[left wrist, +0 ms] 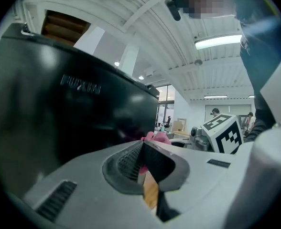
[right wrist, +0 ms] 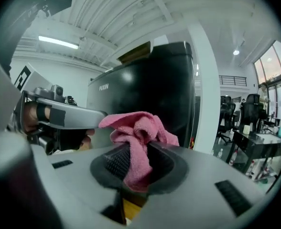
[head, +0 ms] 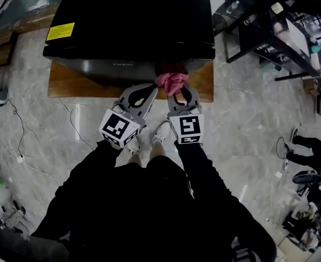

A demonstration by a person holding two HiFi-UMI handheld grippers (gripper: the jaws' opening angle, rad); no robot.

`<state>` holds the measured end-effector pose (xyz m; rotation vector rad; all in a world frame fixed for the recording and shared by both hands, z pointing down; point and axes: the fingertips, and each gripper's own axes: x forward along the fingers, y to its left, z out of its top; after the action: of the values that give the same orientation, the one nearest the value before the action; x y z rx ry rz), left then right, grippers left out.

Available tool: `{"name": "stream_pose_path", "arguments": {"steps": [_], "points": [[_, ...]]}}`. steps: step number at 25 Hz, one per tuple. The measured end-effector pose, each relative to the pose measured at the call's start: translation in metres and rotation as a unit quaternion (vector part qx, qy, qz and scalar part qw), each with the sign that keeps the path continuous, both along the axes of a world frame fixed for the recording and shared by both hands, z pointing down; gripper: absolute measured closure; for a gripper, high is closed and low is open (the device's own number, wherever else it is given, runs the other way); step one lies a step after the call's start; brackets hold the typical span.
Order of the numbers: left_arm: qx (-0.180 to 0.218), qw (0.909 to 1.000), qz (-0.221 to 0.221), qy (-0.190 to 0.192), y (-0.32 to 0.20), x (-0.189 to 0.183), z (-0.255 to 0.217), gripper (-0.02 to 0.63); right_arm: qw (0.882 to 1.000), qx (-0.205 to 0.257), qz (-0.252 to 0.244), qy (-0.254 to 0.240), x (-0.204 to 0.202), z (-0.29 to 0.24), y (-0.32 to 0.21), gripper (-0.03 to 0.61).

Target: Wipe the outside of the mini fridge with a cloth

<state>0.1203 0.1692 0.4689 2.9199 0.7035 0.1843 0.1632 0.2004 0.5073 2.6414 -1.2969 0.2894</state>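
**Cloth held at the fridge's front**

The right gripper point(head: 177, 89) is clamped on the pink cloth point(head: 171, 81) at the mini fridge point(head: 133, 21) front, above the wooden board's point(head: 67, 83) front edge. Whether the cloth touches the fridge is unclear. The left gripper point(head: 148, 90), just beside, has its jaws together on nothing. Open floor point(head: 248, 124) lies right of the board. The fridge's back is cut off.

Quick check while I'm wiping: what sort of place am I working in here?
Probably an open-plan office or lab, not a home: office chairs and desks near tall windows, ceiling strip lights, and loose cables across the marble-look floor beside the mini fridge.
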Motion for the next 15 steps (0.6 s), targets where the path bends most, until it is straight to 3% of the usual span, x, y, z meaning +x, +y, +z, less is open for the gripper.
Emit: {"name": "stream_pose_path", "arguments": {"steps": [9, 15], "points": [[0.008, 0.9955, -0.025, -0.091, 0.005, 0.027, 0.136, 0.607, 0.993, -0.052, -0.009, -0.108, 0.016, 0.142, 0.006, 0.497], [0.022, 0.9855, -0.040, -0.164, 0.004, 0.044, 0.225, 0.607, 0.981, -0.072, -0.006, -0.180, 0.022, 0.221, 0.005, 0.497]]}}
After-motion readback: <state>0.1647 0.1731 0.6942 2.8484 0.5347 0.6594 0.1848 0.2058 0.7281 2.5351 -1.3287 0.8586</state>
